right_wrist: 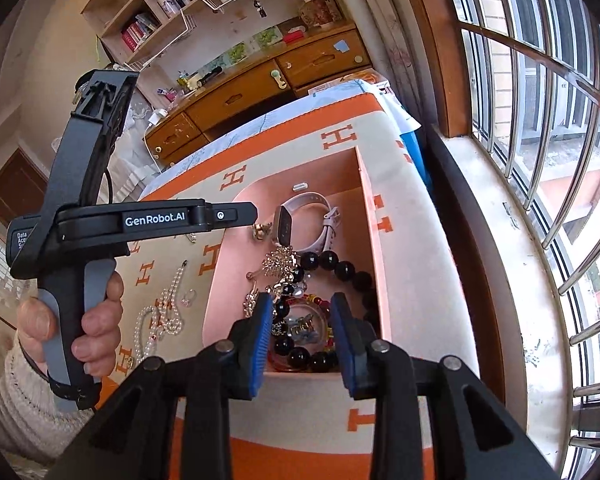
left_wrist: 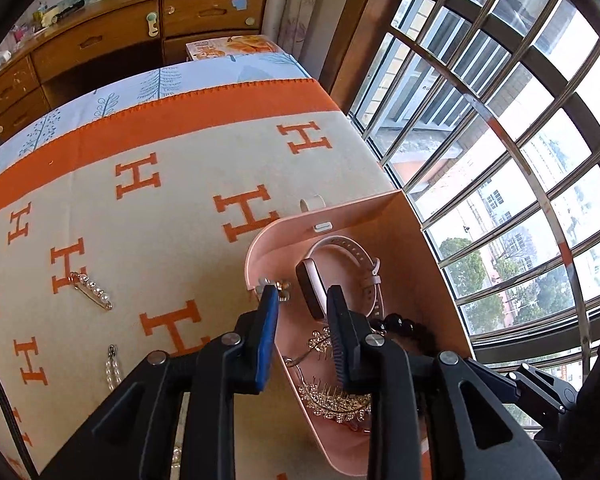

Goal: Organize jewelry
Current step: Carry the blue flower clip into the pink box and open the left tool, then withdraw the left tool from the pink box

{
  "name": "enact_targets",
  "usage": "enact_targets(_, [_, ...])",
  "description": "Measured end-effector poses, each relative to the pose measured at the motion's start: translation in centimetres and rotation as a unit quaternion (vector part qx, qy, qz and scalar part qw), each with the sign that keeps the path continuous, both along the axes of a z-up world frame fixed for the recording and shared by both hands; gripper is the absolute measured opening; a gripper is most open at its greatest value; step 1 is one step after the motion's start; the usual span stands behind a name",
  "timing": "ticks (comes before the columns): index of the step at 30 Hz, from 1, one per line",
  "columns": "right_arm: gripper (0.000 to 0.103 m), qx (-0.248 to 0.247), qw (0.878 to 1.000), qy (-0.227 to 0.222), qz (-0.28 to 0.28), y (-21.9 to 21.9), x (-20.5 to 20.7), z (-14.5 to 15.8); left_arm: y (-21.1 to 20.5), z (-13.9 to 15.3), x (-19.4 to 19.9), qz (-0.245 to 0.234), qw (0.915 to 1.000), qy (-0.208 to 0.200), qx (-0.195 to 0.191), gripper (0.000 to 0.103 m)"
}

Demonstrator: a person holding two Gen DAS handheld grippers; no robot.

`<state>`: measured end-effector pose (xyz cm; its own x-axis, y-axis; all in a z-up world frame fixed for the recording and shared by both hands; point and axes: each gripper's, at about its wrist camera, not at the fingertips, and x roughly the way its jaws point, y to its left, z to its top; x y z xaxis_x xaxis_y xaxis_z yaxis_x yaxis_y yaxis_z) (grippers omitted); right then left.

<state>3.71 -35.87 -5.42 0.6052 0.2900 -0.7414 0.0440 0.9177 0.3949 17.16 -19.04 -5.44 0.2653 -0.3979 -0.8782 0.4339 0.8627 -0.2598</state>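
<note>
A pink jewelry box (left_wrist: 276, 236) (right_wrist: 216, 280) stands open on the H-patterned cloth. It holds a pink watch (left_wrist: 340, 264) (right_wrist: 304, 216), a black bead bracelet (right_wrist: 336, 264), gold hair combs (left_wrist: 332, 396) and a small gold flower piece (left_wrist: 278, 286) (right_wrist: 262, 230) at its rim. My left gripper (left_wrist: 302, 294) is open over the box's left rim, next to the flower piece. My right gripper (right_wrist: 302, 304) is open above the box's near end, over a red bead bracelet (right_wrist: 300, 320). Outside the box lie a pearl pin (left_wrist: 92, 290), a pearl necklace (right_wrist: 160, 316) and a ring (right_wrist: 188, 298).
The cloth-covered table (left_wrist: 172, 200) sits beside a barred window (left_wrist: 500, 140) on the right. A wooden dresser (left_wrist: 120, 36) stands behind. A hand (right_wrist: 96, 320) holds the left gripper's handle at the left of the right wrist view.
</note>
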Motion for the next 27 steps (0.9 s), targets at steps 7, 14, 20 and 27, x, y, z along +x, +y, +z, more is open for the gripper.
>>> enact_targets(7, [0.030, 0.003, 1.000, 0.005, -0.001, 0.2, 0.0, -0.3, 1.9, 1.5, -1.2, 0.018, 0.9994, -0.028, -0.004, 0.050])
enact_targets(14, [0.030, 0.000, 1.000, 0.003, 0.009, 1.3, -0.5, 0.0, 5.7, 3.3, -3.0, 0.038, 0.9980, -0.049, -0.009, 0.050])
enact_targets(20, [0.030, -0.006, 1.000, -0.007, 0.021, 2.6, -0.9, 0.7, 10.1, 4.9, -5.3, 0.063, 0.9943, -0.086, 0.009, 0.050])
enact_targets(27, [0.030, -0.015, 0.999, -0.022, 0.043, 4.9, -1.3, 1.8, 15.4, 6.5, -7.6, 0.103, 0.9867, -0.123, 0.022, 0.054])
